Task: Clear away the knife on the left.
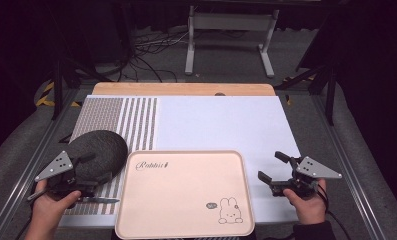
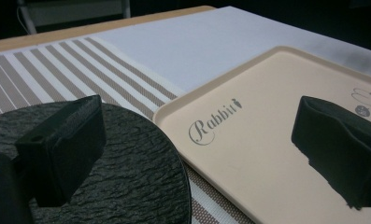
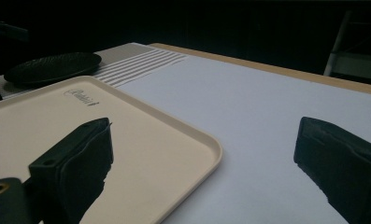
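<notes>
A beige tray point(image 1: 181, 195) with "Rabbit" lettering and a bunny drawing lies at the near middle of the table, with nothing on it. A dark, rough round plate point(image 1: 103, 145) rests on the striped placemat point(image 1: 136, 120) just left of the tray. My left gripper point(image 1: 98, 169) is open. In the left gripper view point(image 2: 197, 121) one jaw hangs over the plate point(image 2: 136, 163) and the other over the tray point(image 2: 248, 154). My right gripper point(image 1: 273, 166) is open beside the tray's right edge. In the right gripper view point(image 3: 204, 135) it straddles the tray point(image 3: 57, 121) corner, with nothing between the jaws.
A white mat point(image 1: 221, 122) covers the middle and right of the wooden table point(image 1: 183, 89). A thin silvery utensil like a knife point(image 1: 98, 200) lies on the placemat under my left gripper. Metal rails run along both table sides. A white stand point(image 1: 231, 30) and cables sit on the floor behind.
</notes>
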A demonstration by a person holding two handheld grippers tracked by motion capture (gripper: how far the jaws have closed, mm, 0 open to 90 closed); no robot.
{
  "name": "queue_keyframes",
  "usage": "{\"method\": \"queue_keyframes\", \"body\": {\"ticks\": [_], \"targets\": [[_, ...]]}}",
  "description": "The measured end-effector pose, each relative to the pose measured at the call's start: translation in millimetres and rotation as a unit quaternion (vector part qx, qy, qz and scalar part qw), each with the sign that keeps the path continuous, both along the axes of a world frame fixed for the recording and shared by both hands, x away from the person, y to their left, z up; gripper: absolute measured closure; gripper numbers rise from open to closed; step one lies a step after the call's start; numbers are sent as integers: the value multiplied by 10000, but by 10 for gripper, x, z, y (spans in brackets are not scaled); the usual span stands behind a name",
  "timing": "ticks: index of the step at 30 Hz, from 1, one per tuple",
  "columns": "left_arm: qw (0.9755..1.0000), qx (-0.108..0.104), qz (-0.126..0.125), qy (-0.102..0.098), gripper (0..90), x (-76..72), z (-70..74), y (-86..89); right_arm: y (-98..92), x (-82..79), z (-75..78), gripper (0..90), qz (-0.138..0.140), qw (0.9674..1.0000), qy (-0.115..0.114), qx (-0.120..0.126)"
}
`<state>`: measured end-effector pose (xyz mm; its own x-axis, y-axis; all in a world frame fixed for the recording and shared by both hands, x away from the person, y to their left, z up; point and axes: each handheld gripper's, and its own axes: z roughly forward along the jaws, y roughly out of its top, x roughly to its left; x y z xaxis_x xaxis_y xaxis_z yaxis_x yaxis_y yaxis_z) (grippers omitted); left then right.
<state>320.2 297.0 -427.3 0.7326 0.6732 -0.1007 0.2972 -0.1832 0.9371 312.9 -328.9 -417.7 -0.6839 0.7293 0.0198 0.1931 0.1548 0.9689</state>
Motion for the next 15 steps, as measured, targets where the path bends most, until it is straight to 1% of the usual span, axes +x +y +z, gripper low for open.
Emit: {"method": "queue_keyframes", "body": {"ticks": [2, 4, 5, 9, 15], "targets": [[10000, 32, -28, -15, 31, -5, -2, -1, 0, -2, 3, 54, 1, 10000, -17, -4], [9999, 117, -47, -46, 28, -5, -8, -8, 1, -5, 5, 53, 7, 10000, -36, 5], [9998, 151, -125, -43, 28, -6, -4, -8, 2, -9, 6, 52, 11, 10000, -51, -3], [9997, 140, -202, 17, 38, -17, 3, 1, 3, -11, 6, 51, 26, 10000, -57, 1], [9996, 129, -240, -4, 38, -20, 15, 34, 12, -5, -2, 50, 50, 10000, -43, 21]]}}
